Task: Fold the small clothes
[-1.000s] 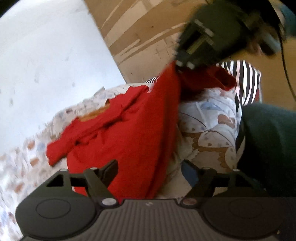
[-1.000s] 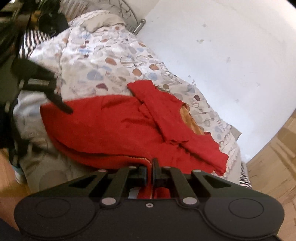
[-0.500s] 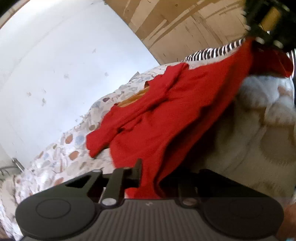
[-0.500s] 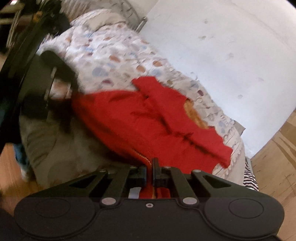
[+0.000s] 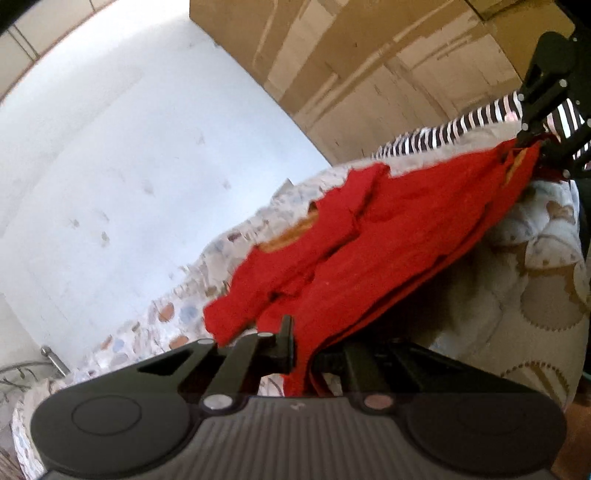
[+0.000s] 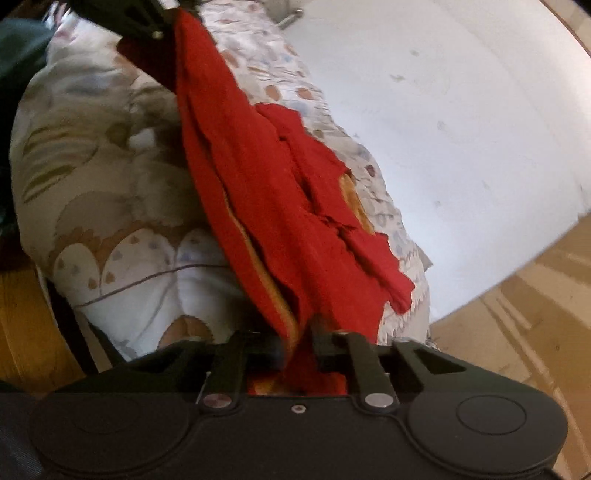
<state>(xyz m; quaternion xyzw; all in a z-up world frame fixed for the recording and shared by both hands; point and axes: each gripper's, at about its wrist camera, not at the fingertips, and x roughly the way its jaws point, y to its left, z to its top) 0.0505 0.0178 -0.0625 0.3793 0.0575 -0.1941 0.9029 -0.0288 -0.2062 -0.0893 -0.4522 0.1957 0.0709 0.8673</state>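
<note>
A red garment (image 5: pixel 388 258) with an orange inner lining is stretched in the air between my two grippers, above a patterned quilt (image 5: pixel 535 258). In the left wrist view my left gripper (image 5: pixel 303 354) has its jaws closing on one end of the red fabric, which is pinched between the fingers. My right gripper (image 5: pixel 532 136) holds the far end at the upper right. In the right wrist view my right gripper (image 6: pixel 299 347) is shut on the red garment (image 6: pixel 266 192), and the left gripper (image 6: pixel 162 22) clamps the far end at the top left. A loose sleeve hangs over the quilt (image 6: pixel 110 184).
The quilt covers a bed against a white wall (image 5: pixel 129 166). A black-and-white striped cloth (image 5: pixel 443 133) lies at the bed's far end, before brown wooden panels (image 5: pixel 369 55). A metal bed frame (image 5: pixel 48 354) shows at the lower left. Wooden floor (image 6: pixel 22 314) runs beside the bed.
My left gripper closed on the red garment's near edge and lifted it. My right gripper sank with its end, so the garment now hangs taut between the two grippers.
</note>
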